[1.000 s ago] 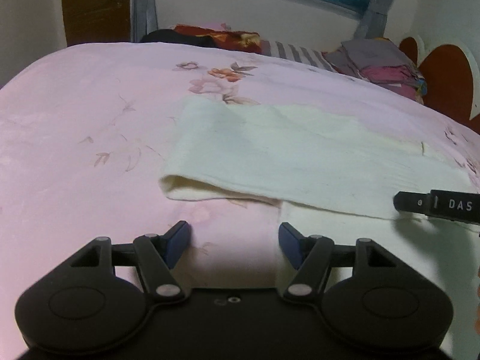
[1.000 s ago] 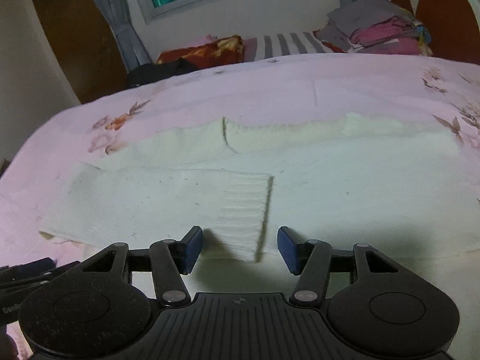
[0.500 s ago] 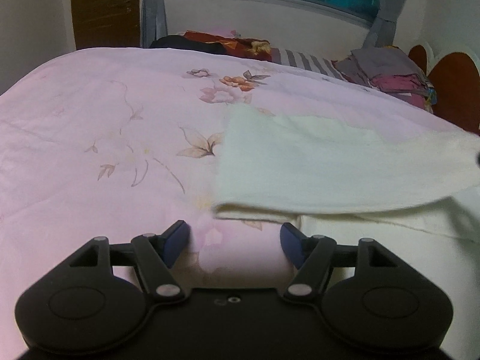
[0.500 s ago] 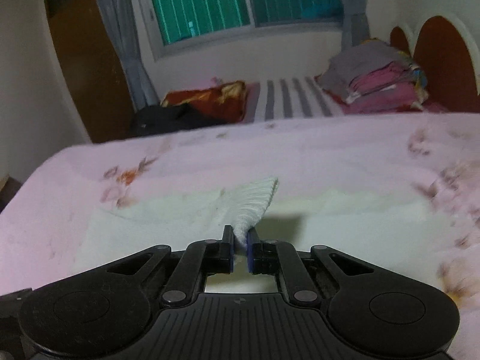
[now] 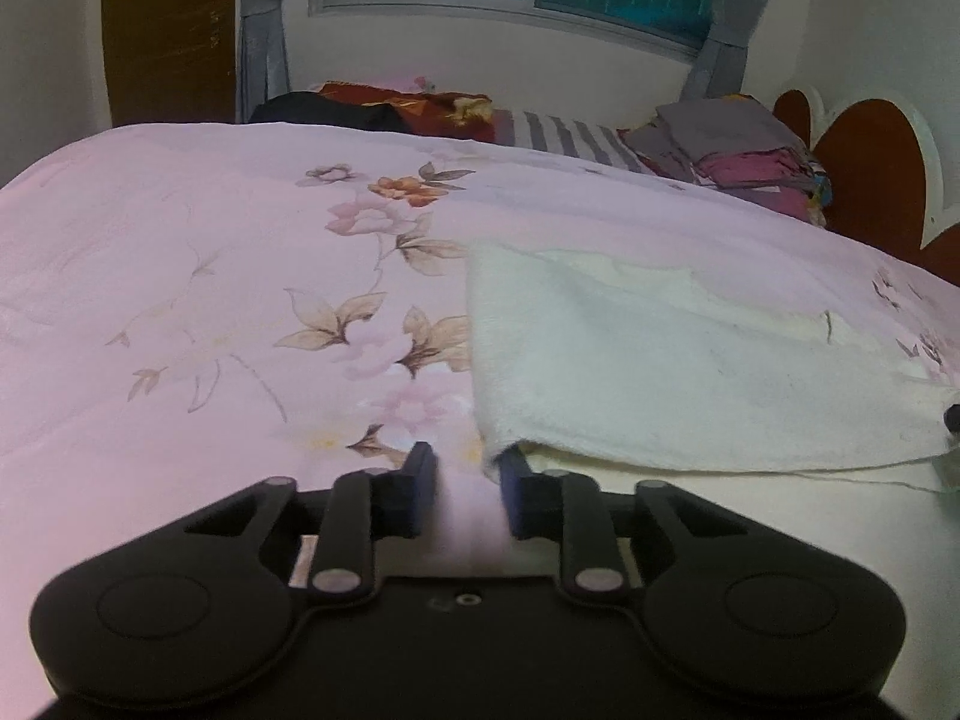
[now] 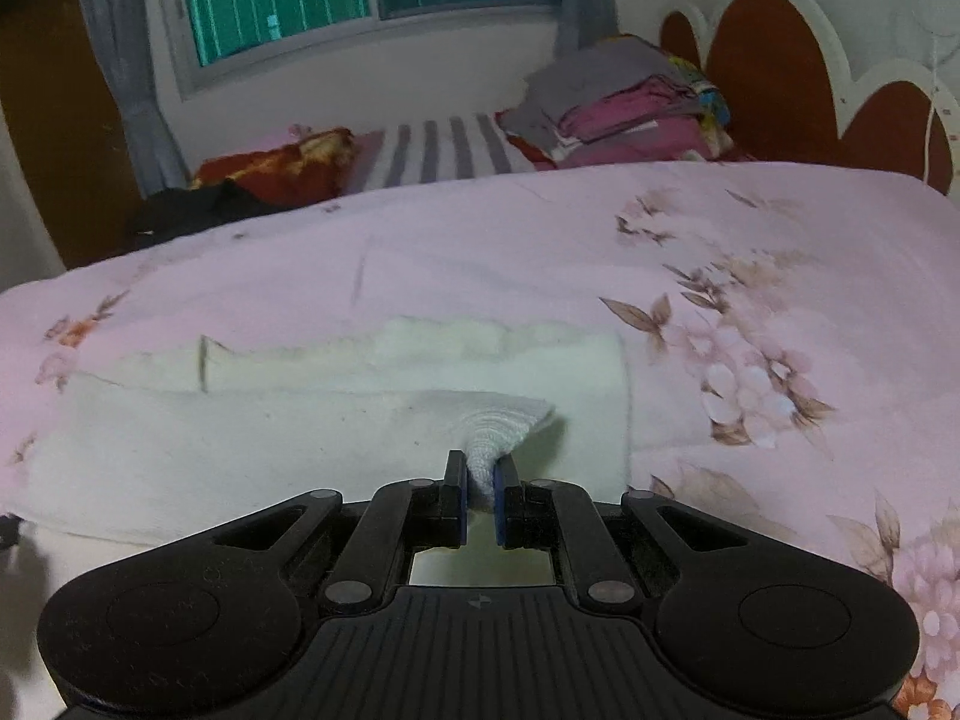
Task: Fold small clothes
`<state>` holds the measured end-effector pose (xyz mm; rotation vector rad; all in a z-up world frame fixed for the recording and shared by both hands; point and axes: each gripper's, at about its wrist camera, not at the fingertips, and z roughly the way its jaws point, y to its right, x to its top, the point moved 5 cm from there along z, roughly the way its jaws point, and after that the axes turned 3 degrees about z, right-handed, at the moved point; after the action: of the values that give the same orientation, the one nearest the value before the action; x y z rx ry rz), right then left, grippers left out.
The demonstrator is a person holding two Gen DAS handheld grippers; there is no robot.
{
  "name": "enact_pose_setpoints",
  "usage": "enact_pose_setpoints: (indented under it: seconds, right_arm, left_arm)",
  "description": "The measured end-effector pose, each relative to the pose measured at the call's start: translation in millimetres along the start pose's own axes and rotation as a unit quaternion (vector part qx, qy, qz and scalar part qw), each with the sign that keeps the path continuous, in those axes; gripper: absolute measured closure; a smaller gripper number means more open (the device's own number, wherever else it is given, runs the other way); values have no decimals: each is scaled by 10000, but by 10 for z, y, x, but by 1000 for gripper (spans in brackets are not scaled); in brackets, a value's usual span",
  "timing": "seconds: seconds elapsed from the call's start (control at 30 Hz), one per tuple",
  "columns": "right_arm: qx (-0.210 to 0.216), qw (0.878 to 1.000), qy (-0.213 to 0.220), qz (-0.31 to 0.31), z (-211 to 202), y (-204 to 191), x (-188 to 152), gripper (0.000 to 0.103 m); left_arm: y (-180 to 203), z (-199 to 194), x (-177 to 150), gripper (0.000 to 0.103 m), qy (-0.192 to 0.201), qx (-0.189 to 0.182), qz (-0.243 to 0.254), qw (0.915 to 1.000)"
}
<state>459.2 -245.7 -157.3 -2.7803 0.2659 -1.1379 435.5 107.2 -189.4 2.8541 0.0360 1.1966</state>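
Note:
A cream knit sweater (image 5: 690,372) lies on the pink floral bedspread (image 5: 210,276); it also shows in the right wrist view (image 6: 270,444). My right gripper (image 6: 480,501) is shut on the ribbed cuff (image 6: 504,426) of its sleeve, which is drawn across the body of the sweater. My left gripper (image 5: 463,489) is half closed and holds nothing, low over the bedspread at the sweater's near left folded corner, with its right fingertip (image 5: 515,480) touching the edge of the fabric.
A stack of folded clothes (image 6: 618,96) sits at the far side by the red headboard (image 6: 780,78). A striped pillow (image 6: 438,150), a red patterned cushion (image 6: 276,168) and a black garment (image 6: 186,210) lie along the far edge under the window.
My right gripper closed on the sleeve cuff and carried it across the sweater to the right. My left gripper moved right to the folded corner and its jaws narrowed.

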Motion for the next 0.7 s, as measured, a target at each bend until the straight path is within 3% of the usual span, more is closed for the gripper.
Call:
enact_pose_setpoints:
  seconds: [0.13, 0.23, 0.43, 0.6, 0.7]
  right_arm:
    - [-203, 9997, 124, -93, -7, 31, -19, 96]
    - [-317, 9992, -166, -172, 139, 63, -143, 95]
    - [-649, 9979, 79, 26, 45, 235, -149, 95]
    - [-580, 9972, 413, 217, -133, 301, 6, 95]
    - [-432, 9983, 346, 203, -88, 214, 56, 95]
  left_arm:
    - [17, 62, -36, 83, -110, 176, 145, 9997]
    - [44, 55, -32, 83, -113, 238, 289, 9992]
    - [-56, -110, 4, 82, -61, -14, 77, 10000]
    - [-39, -251, 157, 80, 160, -122, 10, 9998]
    - [93, -171, 255, 80, 89, -264, 9, 9996]
